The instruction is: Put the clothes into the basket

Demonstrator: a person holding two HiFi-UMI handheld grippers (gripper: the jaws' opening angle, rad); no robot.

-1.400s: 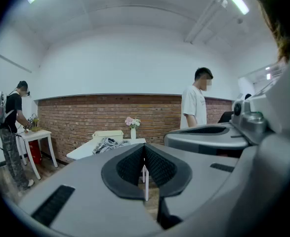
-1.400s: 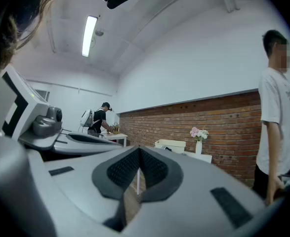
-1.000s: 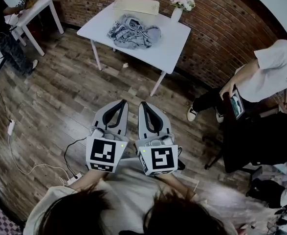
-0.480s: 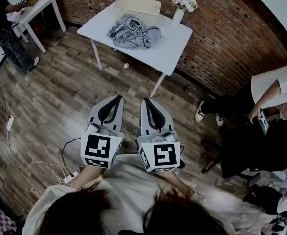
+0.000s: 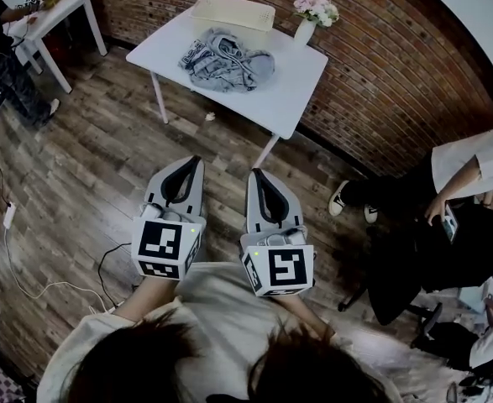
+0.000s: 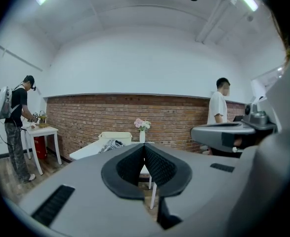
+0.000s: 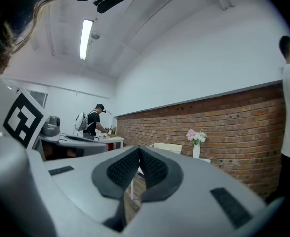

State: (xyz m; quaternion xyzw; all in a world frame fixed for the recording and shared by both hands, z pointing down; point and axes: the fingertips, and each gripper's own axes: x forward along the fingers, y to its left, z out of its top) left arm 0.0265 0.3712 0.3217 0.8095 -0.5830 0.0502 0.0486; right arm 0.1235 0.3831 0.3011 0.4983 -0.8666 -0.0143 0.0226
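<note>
The clothes (image 5: pixel 227 60) lay as a crumpled grey heap near the middle of the white table (image 5: pixel 292 95), just in front of the cream basket (image 5: pixel 232 1) that stood at the table's far edge by the brick wall; whether the heap touched the basket could not be told. A vase of flowers (image 5: pixel 306 25) stood beside the basket, towards the table's right corner. The fabric looked soft, light and limp, so it would likely sag and trail when lifted rather than keep its shape, with little risk of damage and more of a sleeve or hem dragging over the basket's rim. The best hold seemed to be a thick raised fold at the top of the pile, pinched deep enough to gather several layers, perhaps with one gripper at each side so that the bundle came up together. The left gripper (image 5: pixel 191 159) and the right gripper (image 5: pixel 254 173) were held side by side in front of the person's chest, pointing roughly level towards the table and well apart from it, over the wooden floor (image 5: pixel 86 166). Each had its jaws pressed together with nothing between them, so both would have to open before any grasp.
</note>
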